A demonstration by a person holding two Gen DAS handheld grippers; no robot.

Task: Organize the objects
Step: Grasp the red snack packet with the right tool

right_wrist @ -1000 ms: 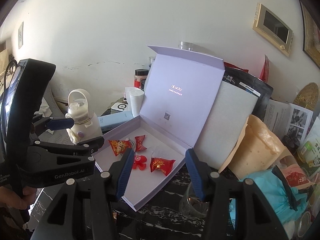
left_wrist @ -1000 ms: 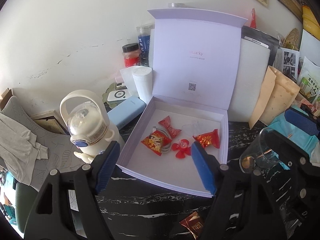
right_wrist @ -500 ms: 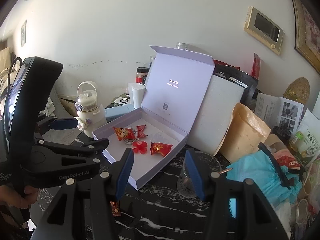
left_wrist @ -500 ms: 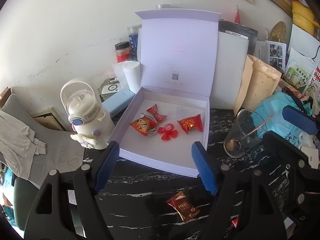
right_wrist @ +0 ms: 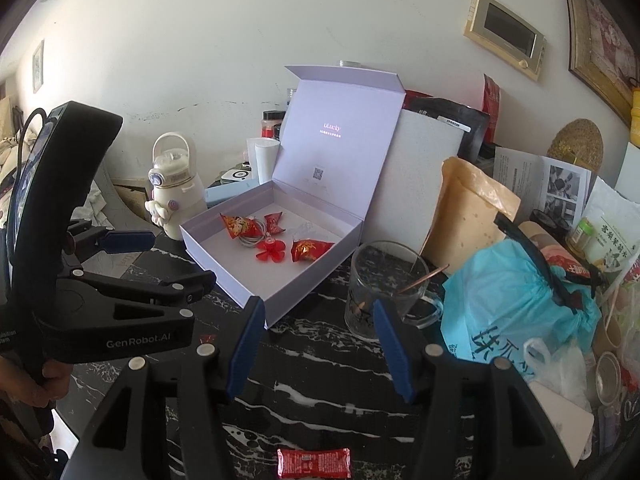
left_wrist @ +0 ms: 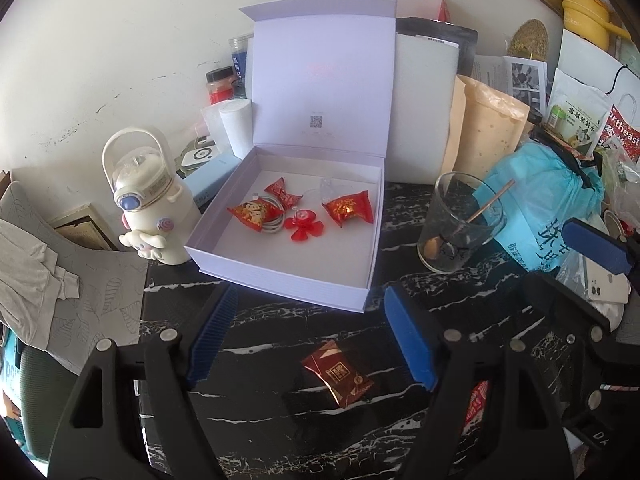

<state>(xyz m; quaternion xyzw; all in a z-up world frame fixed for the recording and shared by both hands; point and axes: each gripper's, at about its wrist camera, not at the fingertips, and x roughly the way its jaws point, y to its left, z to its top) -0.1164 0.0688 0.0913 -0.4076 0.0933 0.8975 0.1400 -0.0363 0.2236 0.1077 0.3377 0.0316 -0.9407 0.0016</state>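
An open lilac box sits on the black marble table, lid upright. Inside lie red snack packets, a red flower piece and a white cable. A dark red packet lies on the table between my left gripper's fingers. My left gripper is open and empty, in front of the box. A red bar packet lies under my right gripper, which is open and empty. The left gripper also shows in the right wrist view.
A glass mug with a spoon stands right of the box. A white astronaut bottle stands left of it. A blue plastic bag, a kraft pouch, a phone and papers crowd the right side.
Both grippers have drawn back from the box and risen. The box looks smaller, and the dark red packet and the red bar packet have come into view below them.
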